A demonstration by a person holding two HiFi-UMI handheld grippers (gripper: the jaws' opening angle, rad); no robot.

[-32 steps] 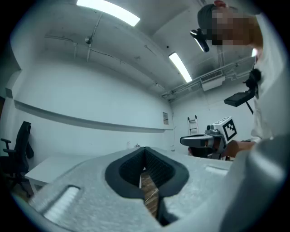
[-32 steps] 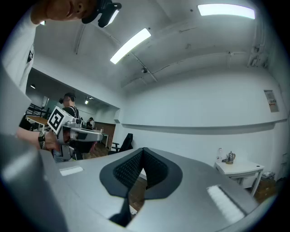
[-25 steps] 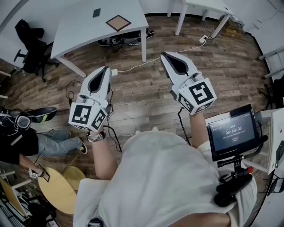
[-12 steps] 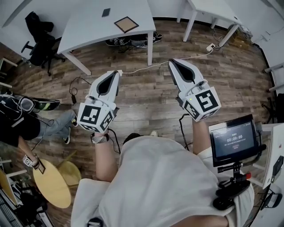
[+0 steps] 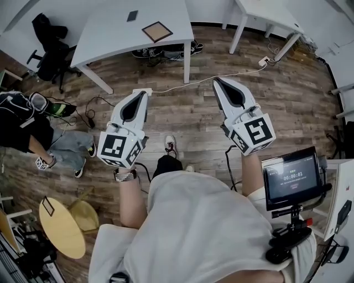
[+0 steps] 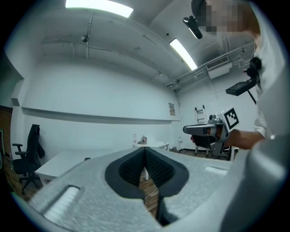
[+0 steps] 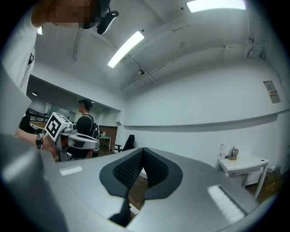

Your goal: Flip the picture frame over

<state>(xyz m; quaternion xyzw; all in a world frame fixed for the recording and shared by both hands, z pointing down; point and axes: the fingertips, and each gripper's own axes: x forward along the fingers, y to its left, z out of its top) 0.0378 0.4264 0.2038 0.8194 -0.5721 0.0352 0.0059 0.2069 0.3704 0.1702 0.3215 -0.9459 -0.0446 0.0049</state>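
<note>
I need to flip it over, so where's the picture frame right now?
In the head view, the picture frame lies on the white table at top centre, just right of a small dark object.

The person's shoe (image 5: 171, 146) newly forward between left gripper (image 5: 138, 95) and right gripper (image 5: 217, 82), both perhaps slightly lower.
</note>
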